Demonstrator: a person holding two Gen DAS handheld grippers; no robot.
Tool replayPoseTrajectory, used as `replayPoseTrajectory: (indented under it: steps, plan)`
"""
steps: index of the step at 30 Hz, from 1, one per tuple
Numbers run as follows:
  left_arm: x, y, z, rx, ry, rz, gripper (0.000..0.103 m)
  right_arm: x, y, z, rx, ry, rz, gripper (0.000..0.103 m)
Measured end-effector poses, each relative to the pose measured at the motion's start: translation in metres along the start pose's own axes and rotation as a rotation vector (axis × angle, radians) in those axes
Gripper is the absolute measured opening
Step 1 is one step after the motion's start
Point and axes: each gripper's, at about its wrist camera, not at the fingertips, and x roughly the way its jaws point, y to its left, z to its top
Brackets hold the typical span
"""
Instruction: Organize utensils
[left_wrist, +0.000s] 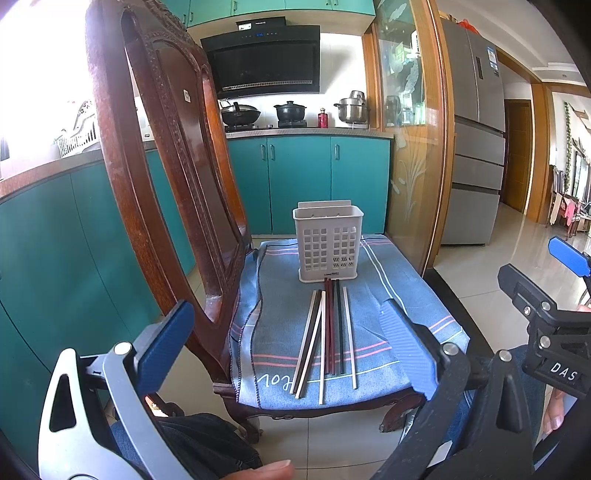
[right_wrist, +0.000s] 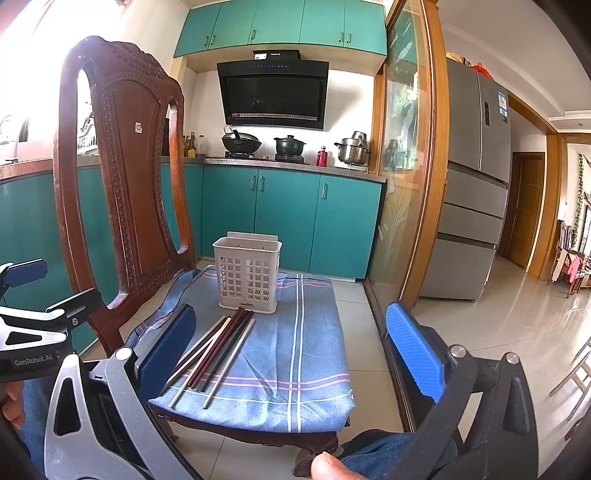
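Observation:
Several chopsticks (left_wrist: 327, 334), white, black and dark red, lie side by side on a blue cloth (left_wrist: 388, 295) that covers a wooden chair's seat. A white slotted utensil holder (left_wrist: 327, 243) stands upright just behind their far ends. They also show in the right wrist view: chopsticks (right_wrist: 216, 352), holder (right_wrist: 247, 273), cloth (right_wrist: 295, 350). My left gripper (left_wrist: 291, 350) is open and empty, held short of the chair's front edge. My right gripper (right_wrist: 291, 350) is open and empty, also short of the seat, and appears at the right of the left wrist view (left_wrist: 546, 295).
The carved wooden chair back (left_wrist: 166, 166) rises at the left of the seat. Teal cabinets (left_wrist: 306, 177) and a stove with pots stand behind. A glass sliding door (left_wrist: 410, 147) and a fridge (left_wrist: 476, 147) are at the right. Tiled floor lies around the chair.

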Motion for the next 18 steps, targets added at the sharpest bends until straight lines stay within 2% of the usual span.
replayPoseTrajectory:
  steps: [18]
  plan:
    - [0.0028,0.0024,-0.0012,0.003,0.002,0.000,0.100,-0.0001,-0.0023,-0.0006,0.005,0.001,0.007,0.101]
